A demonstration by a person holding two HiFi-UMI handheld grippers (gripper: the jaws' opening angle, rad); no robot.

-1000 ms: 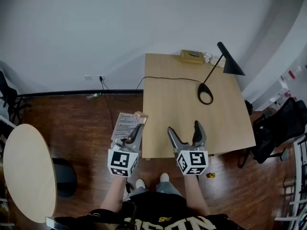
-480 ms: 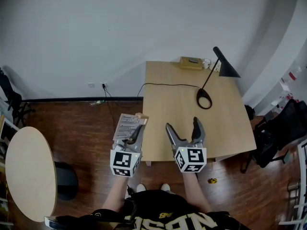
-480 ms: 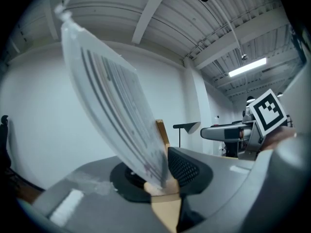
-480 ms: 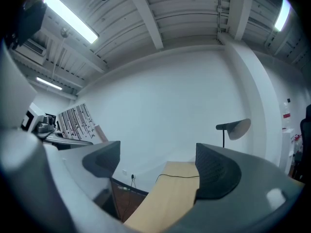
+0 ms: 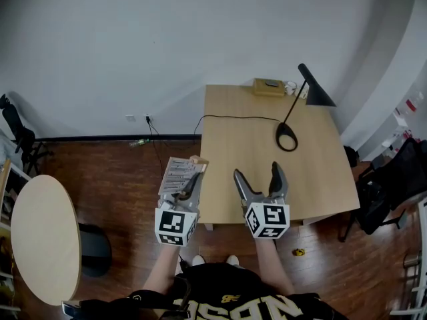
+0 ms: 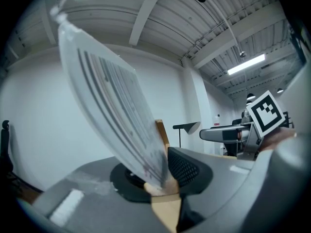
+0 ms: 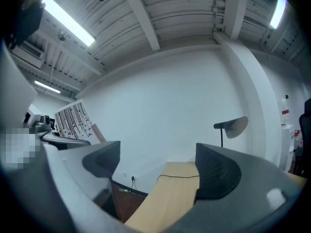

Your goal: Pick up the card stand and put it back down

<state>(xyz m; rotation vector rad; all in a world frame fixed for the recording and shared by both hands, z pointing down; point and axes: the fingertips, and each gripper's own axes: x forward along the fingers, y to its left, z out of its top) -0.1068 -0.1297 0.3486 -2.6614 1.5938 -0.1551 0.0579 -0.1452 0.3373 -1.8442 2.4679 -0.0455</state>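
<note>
Card stand (image 5: 179, 175) stays clamped in left claw (image 5: 189, 183), unchanged; right claw (image 5: 257, 174) alongside, wide, empty, over worktop (image 5: 313, 172) edge.

No legible text; print on the card stand (image 5: 175, 172) too small.

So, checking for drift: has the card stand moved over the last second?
No. Held in the left tongs, the card stand sits just off the table's left edge as before.
</note>
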